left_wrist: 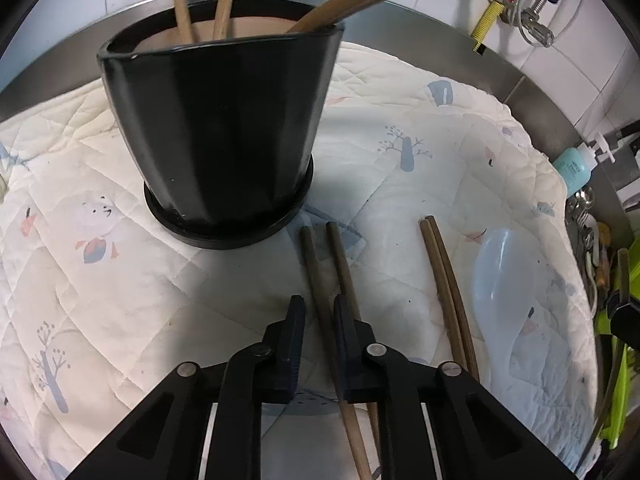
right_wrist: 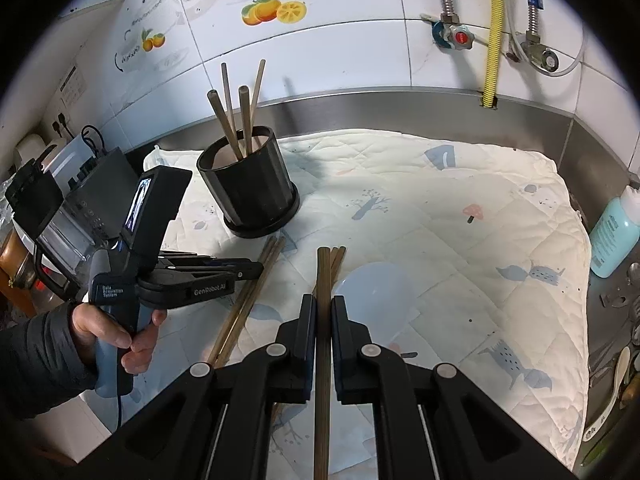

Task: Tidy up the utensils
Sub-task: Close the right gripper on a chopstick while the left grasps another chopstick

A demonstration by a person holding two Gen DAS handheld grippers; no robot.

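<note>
Quilted white cloth [right_wrist: 460,208] covers the steel counter. Beside the glossy black pot [right_wrist: 250,184], the left gripper [left_wrist: 318,312] has narrowed onto a slim brown chopstick [left_wrist: 316,264]. Only the right view shows the right gripper [right_wrist: 323,312] clamping another ridged chopstick [right_wrist: 322,276], and a hand [right_wrist: 116,332].
</note>
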